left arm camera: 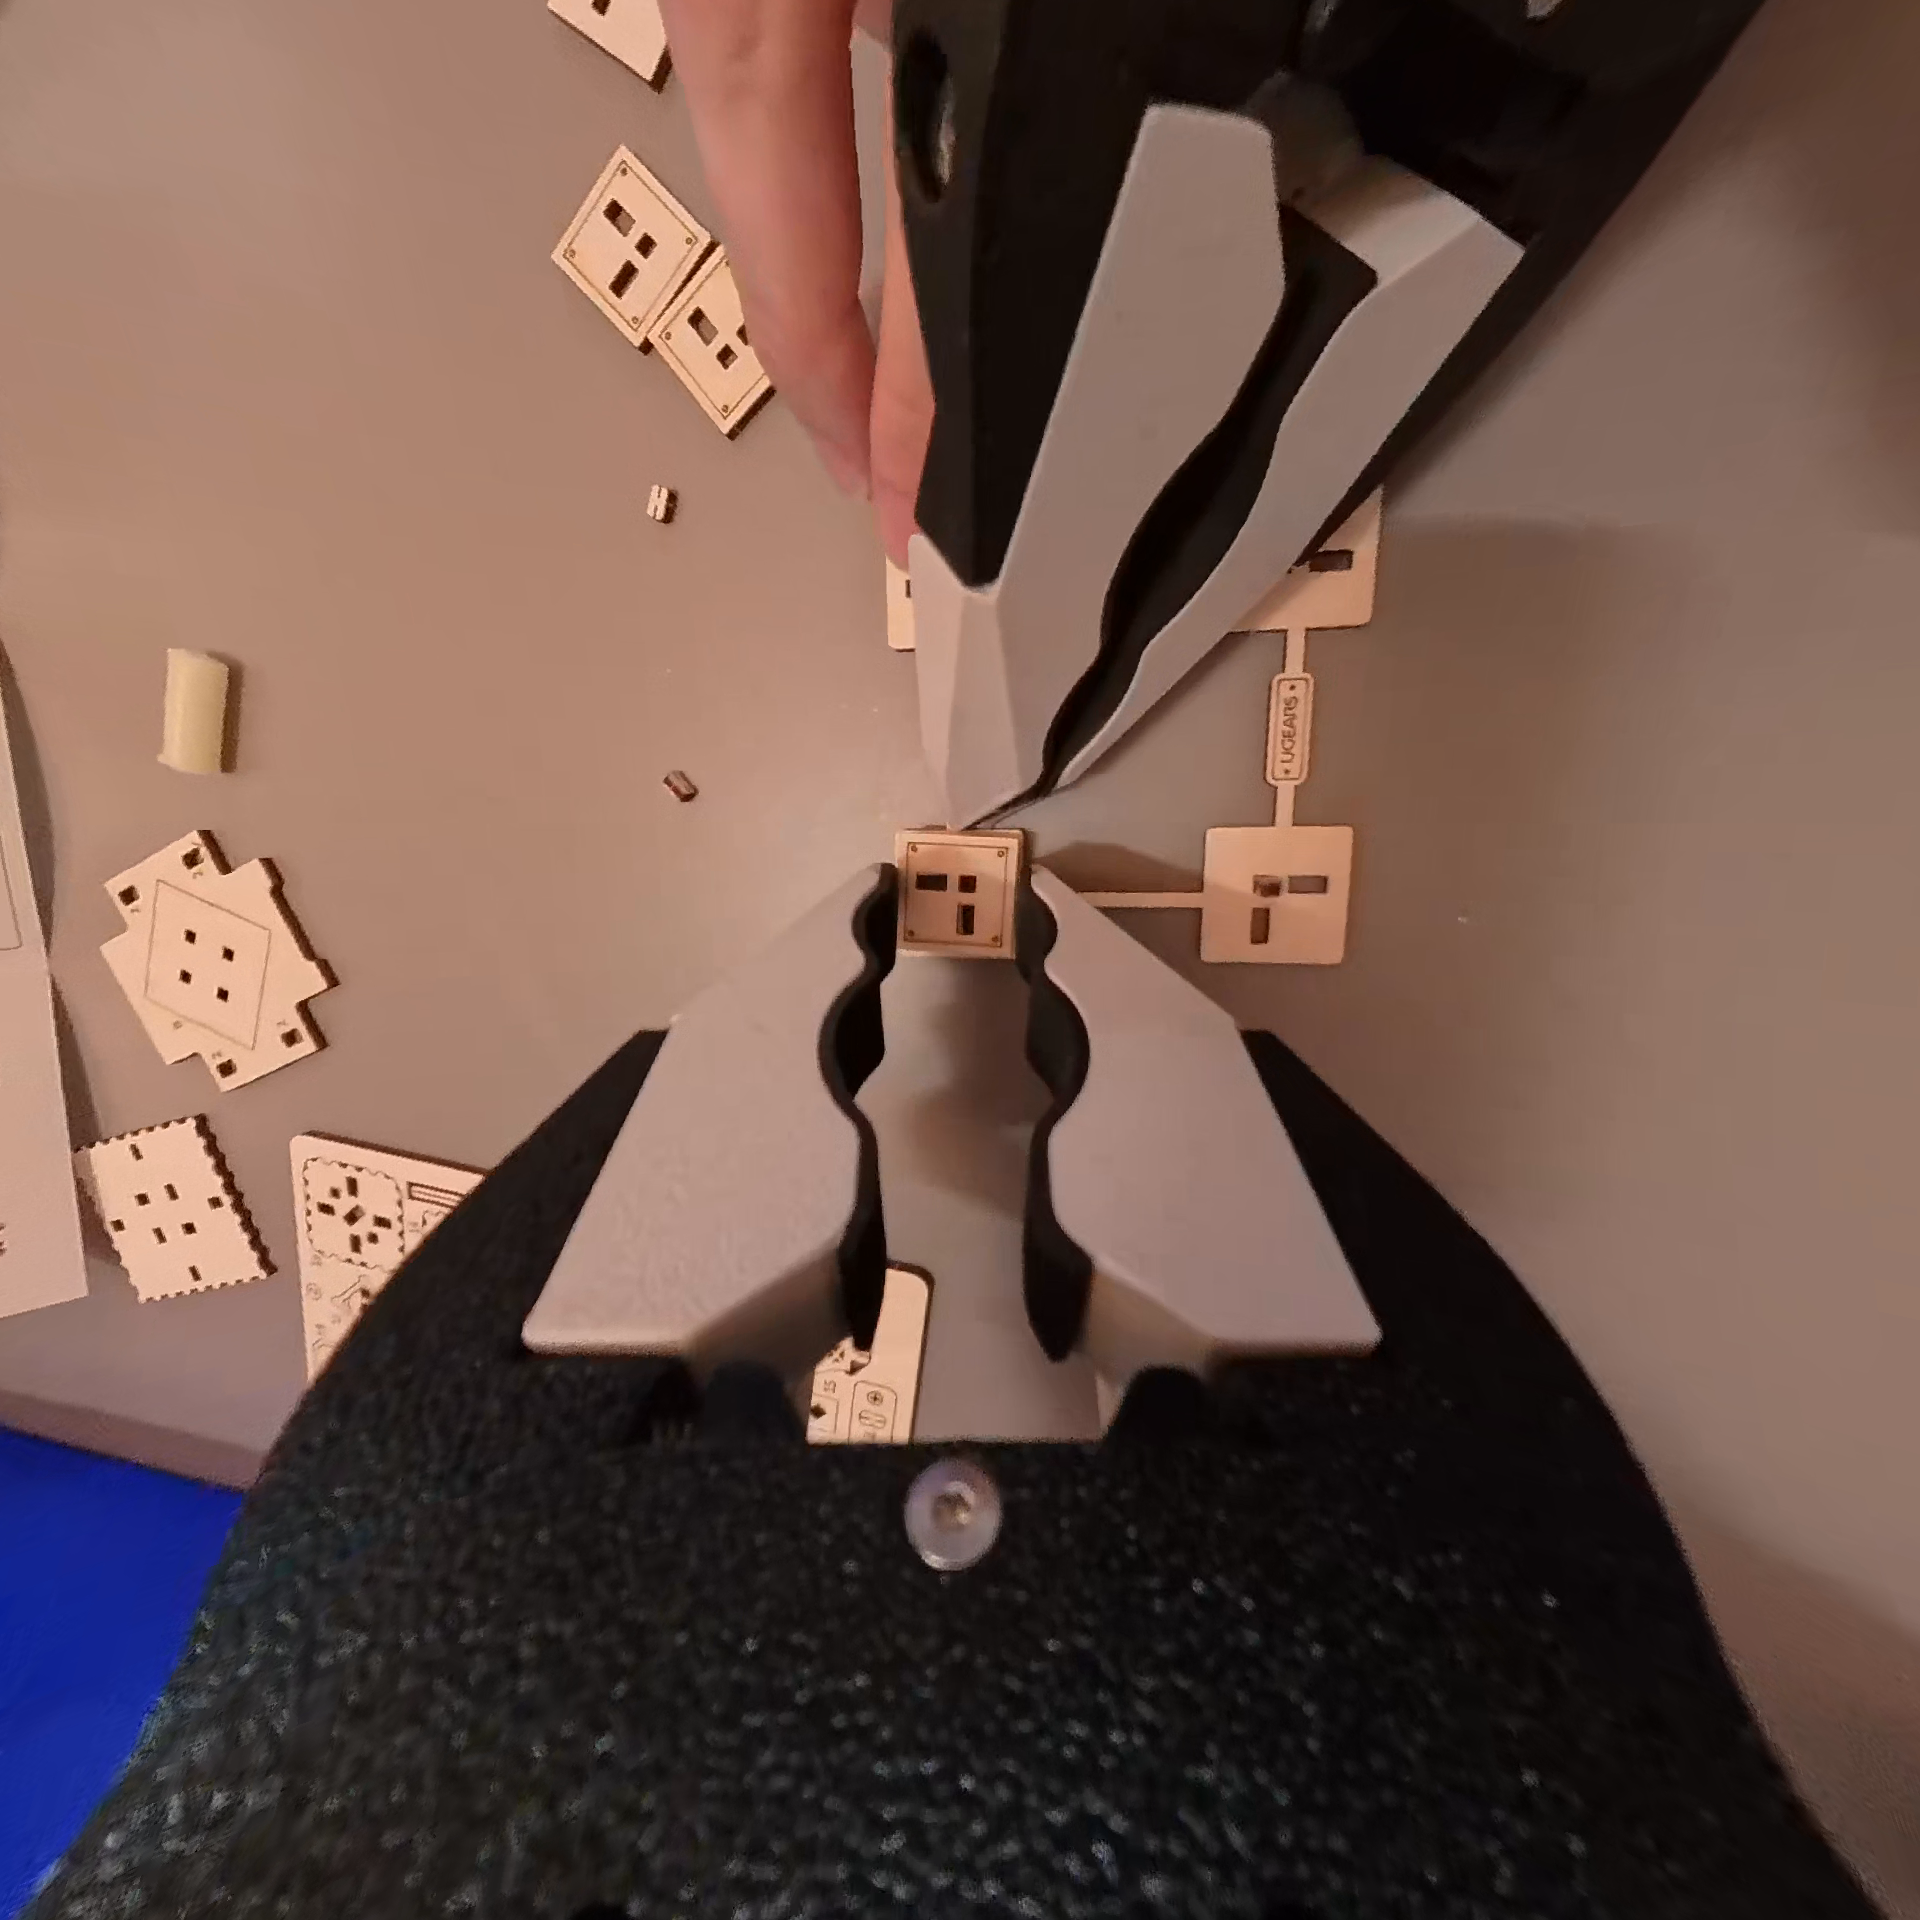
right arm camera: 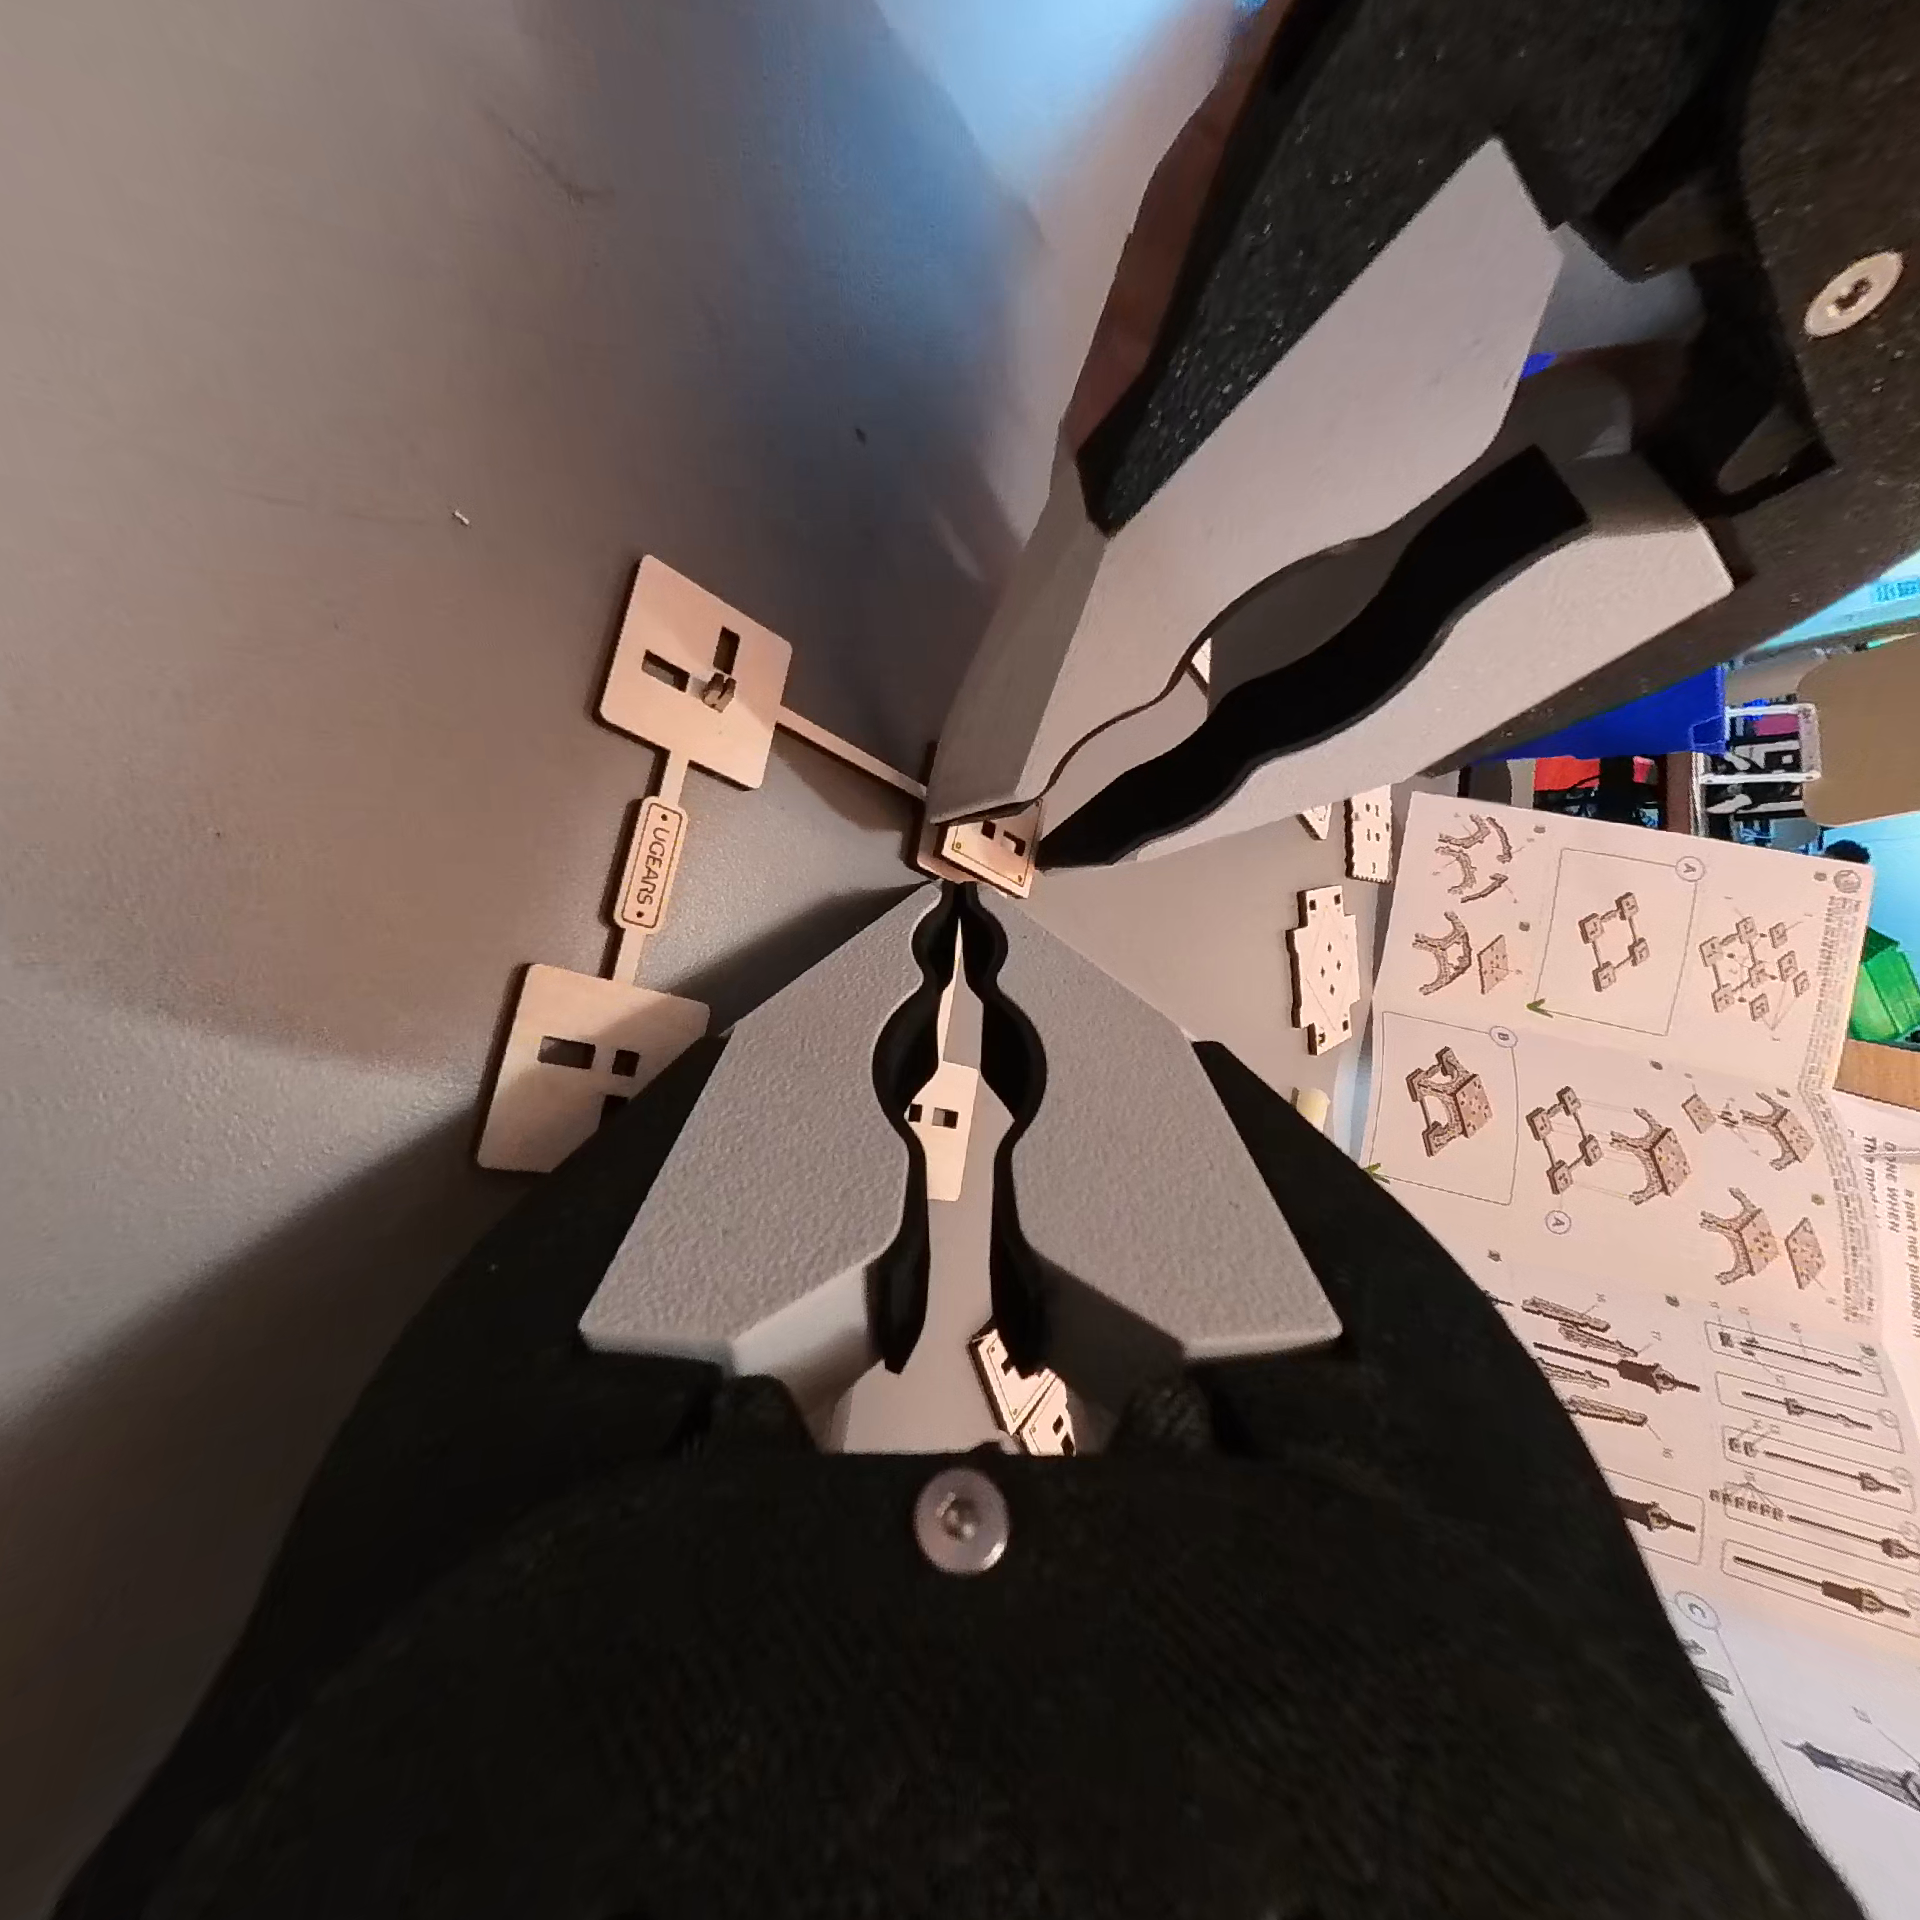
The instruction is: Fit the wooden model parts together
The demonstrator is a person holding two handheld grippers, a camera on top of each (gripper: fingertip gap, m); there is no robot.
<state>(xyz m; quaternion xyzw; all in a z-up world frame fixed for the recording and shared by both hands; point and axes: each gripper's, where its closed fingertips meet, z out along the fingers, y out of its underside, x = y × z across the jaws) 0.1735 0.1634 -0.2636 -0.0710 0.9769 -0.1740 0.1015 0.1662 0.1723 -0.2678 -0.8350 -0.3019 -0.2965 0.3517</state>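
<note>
A small square wooden plate (left arm camera: 961, 896) with rectangular slots lies on one corner pad of a thin wooden frame (left arm camera: 1278, 894) on the grey table. My left gripper (left arm camera: 961, 909) is shut on this plate, one finger on each side. My right gripper (left arm camera: 994, 816) comes in from above with its jaws shut, and its tips touch the plate's far edge. In the right wrist view, my right gripper (right arm camera: 951, 891) is closed at the plate (right arm camera: 982, 847), the left gripper (right arm camera: 1008, 831) clamps the plate from the upper right, and the frame (right arm camera: 696, 670) extends left. I see nothing between the right tips.
Loose wooden parts lie to the left: two square plates (left arm camera: 634, 244), a cross-shaped plate (left arm camera: 218, 961), a toothed plate (left arm camera: 177, 1210), a parts sheet (left arm camera: 353, 1247), a cream cylinder (left arm camera: 197, 712) and tiny pegs (left arm camera: 678, 787). A hand (left arm camera: 821, 260) holds the right gripper. An instruction sheet (right arm camera: 1621, 1091) lies right. Only a small space, under 4 cm, lies between the two pairs of fingers. The cream cylinder (left arm camera: 197, 712) lies around 15 cm away from my left fingertips.
</note>
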